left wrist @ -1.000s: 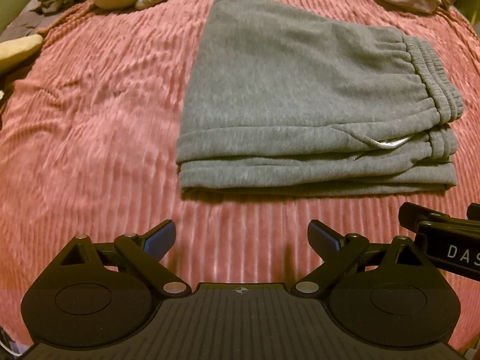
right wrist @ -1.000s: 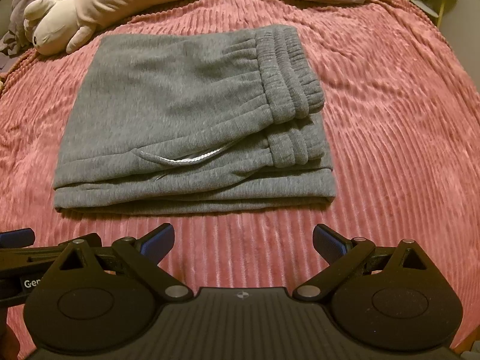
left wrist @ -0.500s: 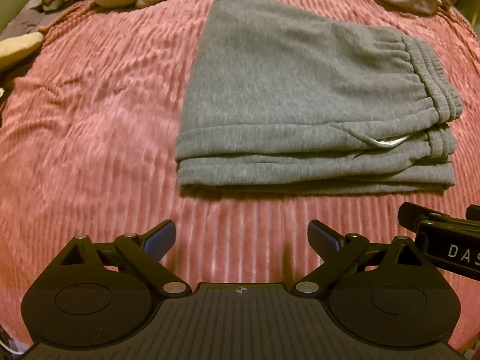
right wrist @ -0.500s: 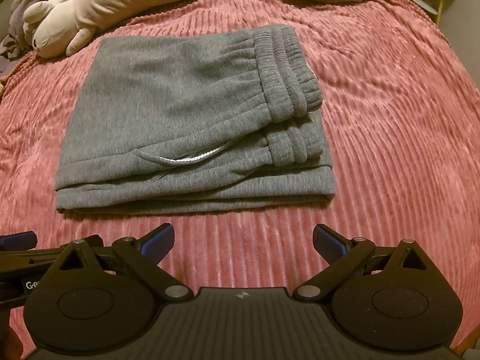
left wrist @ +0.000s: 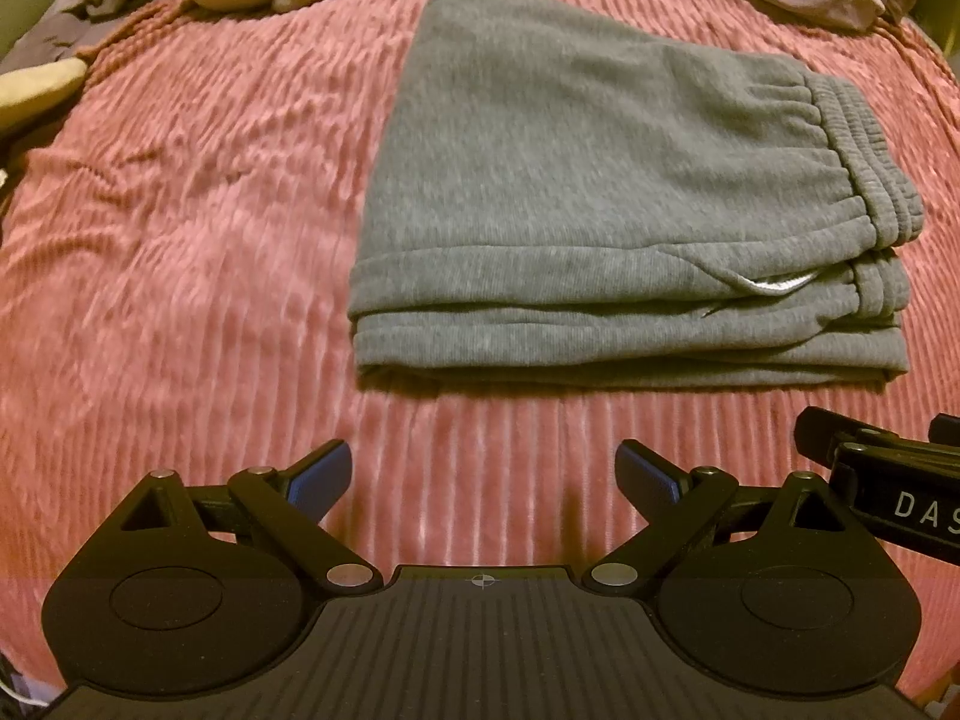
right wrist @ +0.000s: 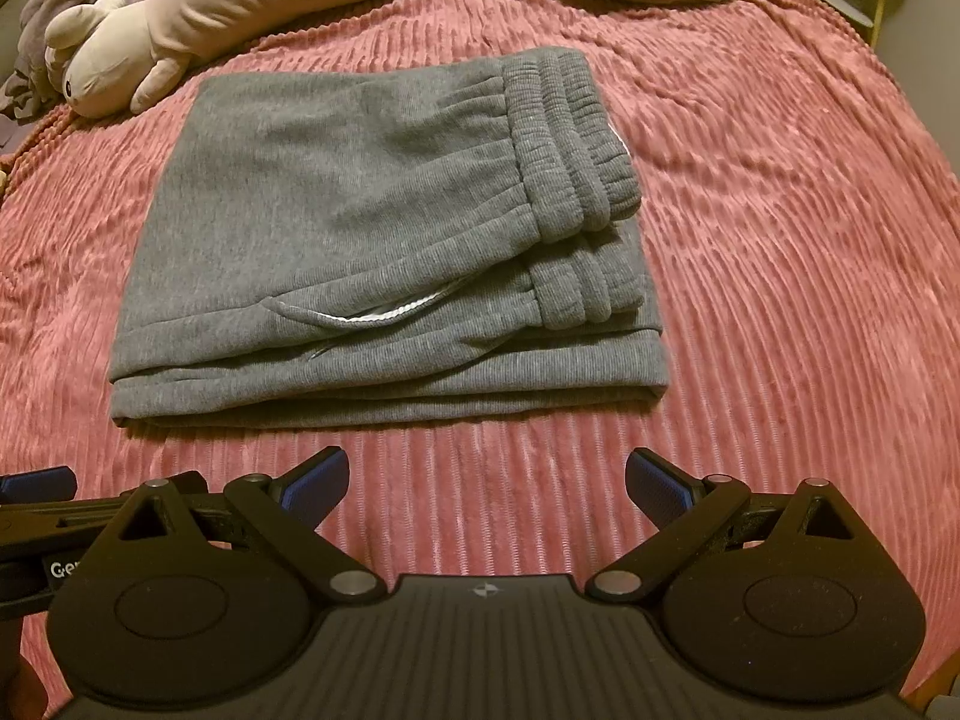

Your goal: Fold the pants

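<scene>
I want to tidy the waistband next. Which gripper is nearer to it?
Right. The right gripper faces the pants with the waistband just right of center; from the left gripper it lies far right.

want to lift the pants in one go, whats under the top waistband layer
Under the top waistband lies a second ribbed band, then more folded layers of the grey pants on the pink bedspread. Anything between layers is hidden.

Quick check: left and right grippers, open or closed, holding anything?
Left gripper: open, holding nothing, short of the folded pants.
Right gripper: open, holding nothing.
</scene>
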`<state>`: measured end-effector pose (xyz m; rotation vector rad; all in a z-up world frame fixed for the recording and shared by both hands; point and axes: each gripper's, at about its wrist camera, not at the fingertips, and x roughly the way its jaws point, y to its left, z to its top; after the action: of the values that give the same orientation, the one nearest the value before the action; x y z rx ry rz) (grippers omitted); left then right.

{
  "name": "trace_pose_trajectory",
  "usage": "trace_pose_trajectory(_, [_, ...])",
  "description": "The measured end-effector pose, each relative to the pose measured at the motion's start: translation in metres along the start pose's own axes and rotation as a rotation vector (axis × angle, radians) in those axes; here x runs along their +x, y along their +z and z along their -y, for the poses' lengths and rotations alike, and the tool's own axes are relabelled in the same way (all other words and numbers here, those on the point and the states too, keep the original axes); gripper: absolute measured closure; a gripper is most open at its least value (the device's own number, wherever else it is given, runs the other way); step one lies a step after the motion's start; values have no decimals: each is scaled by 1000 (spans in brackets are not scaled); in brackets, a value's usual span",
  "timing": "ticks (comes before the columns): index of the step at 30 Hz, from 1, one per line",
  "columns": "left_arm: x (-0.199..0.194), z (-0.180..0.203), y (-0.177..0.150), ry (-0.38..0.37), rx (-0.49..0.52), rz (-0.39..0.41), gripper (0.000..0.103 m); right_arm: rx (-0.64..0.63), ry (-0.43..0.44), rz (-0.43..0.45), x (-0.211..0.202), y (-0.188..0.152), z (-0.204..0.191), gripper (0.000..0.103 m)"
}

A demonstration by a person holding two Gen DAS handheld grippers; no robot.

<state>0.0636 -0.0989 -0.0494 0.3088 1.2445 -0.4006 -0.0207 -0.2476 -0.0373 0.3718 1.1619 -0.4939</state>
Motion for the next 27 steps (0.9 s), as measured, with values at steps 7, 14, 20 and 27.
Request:
trace_pose_trajectory(7, [0,0,1,-3,-6,2,5,1,-3,1,0,0,0,4])
trace_pose_trajectory(14, [0,1,3,1,-3,6,5,1,-4,3,1,1,1,4])
trace_pose_trajectory(20, [1,4,4,13,13,12,5,-1,-5,0,1,1,2,4])
trace_pose_trajectory(27, [2,5,5,21,22,14,5,-3,-7,0,3,3,2,4])
